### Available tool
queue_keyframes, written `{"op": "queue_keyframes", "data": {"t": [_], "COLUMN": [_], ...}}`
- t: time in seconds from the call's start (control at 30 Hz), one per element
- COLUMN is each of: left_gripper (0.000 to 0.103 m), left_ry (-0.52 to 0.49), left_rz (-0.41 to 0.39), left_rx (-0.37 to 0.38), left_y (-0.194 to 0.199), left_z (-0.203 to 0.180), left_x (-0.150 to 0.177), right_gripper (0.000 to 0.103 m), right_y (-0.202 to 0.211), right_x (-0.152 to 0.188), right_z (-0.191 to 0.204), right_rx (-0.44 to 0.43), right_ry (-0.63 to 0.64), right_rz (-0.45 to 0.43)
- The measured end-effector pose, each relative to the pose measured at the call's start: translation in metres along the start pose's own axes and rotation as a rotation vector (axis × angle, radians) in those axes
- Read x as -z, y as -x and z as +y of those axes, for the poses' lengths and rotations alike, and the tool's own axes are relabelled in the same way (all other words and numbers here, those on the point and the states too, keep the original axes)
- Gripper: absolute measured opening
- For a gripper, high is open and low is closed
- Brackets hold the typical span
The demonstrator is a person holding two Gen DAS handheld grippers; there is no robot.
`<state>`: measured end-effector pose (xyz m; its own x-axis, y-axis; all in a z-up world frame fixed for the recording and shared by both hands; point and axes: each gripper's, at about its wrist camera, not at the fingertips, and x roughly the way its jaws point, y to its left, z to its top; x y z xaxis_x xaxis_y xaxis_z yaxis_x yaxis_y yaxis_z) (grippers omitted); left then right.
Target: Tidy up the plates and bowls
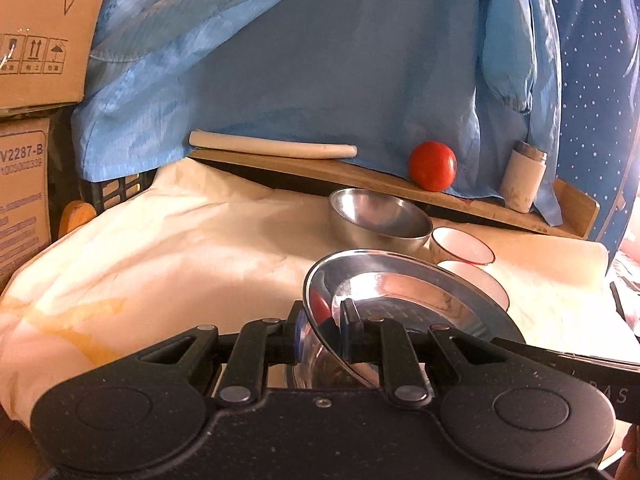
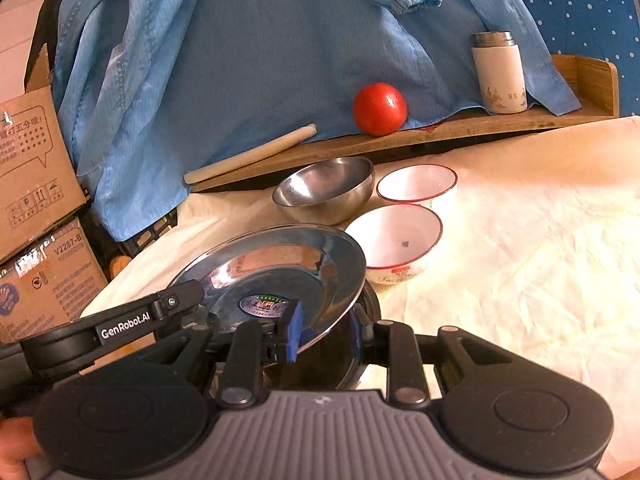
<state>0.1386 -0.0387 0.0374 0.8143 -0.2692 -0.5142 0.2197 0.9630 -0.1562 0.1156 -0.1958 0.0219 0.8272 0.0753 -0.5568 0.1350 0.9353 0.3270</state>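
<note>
A shiny steel plate [image 1: 400,300] is held tilted above the cream cloth. My left gripper [image 1: 322,330] is shut on its near left rim. My right gripper [image 2: 326,332] is shut on the same plate [image 2: 280,264] at its near right rim. A dark round object lies under the plate. Behind the plate stand a steel bowl [image 2: 324,188], a near white red-rimmed bowl [image 2: 394,240] and a far white red-rimmed bowl [image 2: 418,186]. In the left wrist view the steel bowl [image 1: 378,216] and the two white bowls [image 1: 460,246] sit behind the plate.
A wooden shelf [image 2: 400,136] at the back carries a red tomato [image 2: 379,109], a white tumbler [image 2: 500,72] and a pale rolling pin [image 2: 250,156]. A blue garment [image 2: 260,40] hangs behind. Cardboard boxes [image 2: 36,168] stand left. The cream cloth [image 2: 520,260] spreads right.
</note>
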Motion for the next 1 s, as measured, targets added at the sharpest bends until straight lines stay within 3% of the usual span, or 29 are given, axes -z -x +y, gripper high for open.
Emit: {"op": "queue_keyframes", "data": {"t": [1.0], "left_gripper": [0.023], "left_ry": [-0.093], "left_rz": [0.012], "left_rx": [-0.069], "left_y": [0.008], "left_z": [-0.012], "left_x": [0.023], "right_gripper": [0.028], "right_y": [0.007], "right_x": [0.011], "right_z": [0.004], "right_rx": [0.010], "right_ry": [0.050], "right_rz": [0.028]}}
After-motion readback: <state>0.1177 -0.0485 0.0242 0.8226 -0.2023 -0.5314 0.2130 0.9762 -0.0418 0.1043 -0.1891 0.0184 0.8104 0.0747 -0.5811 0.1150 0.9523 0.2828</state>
